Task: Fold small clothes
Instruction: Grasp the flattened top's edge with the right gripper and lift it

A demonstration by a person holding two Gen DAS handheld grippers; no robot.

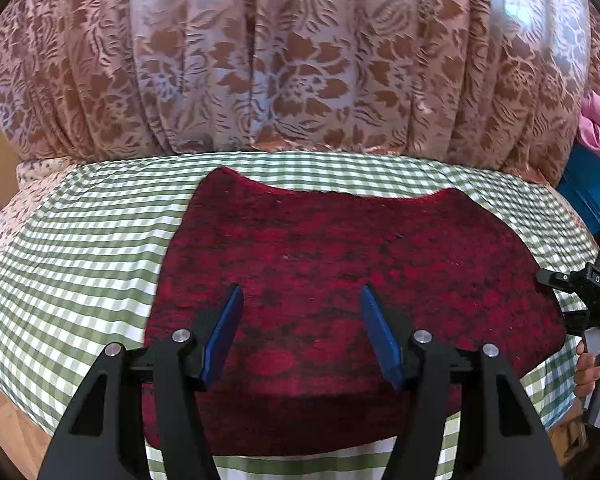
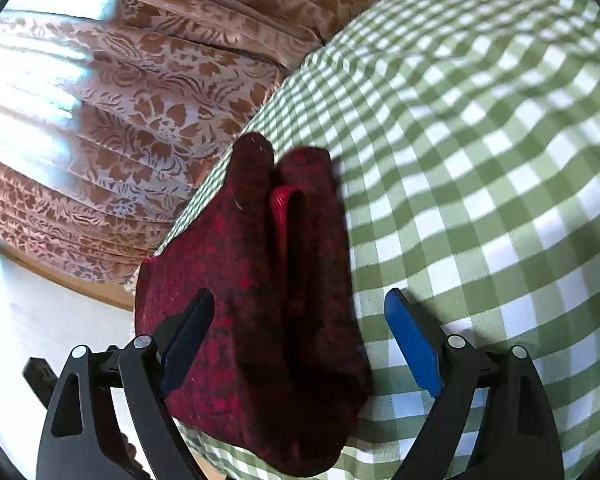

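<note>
The left hand-held gripper (image 1: 302,336) has two black arms shaped like thick legs with long holes cut in them. Each arm has round silver screws on top. Its fingers (image 1: 224,334) are flat blue pads. The right hand-held gripper (image 2: 300,344) looks the same: black arms, silver screws, blue pads. Far right, a black part carries small white letters, and a hand (image 1: 588,368) grips a grey handle.

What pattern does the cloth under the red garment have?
Green and white checks on the cloth, clearest in the right wrist view, under the red garment.
</note>
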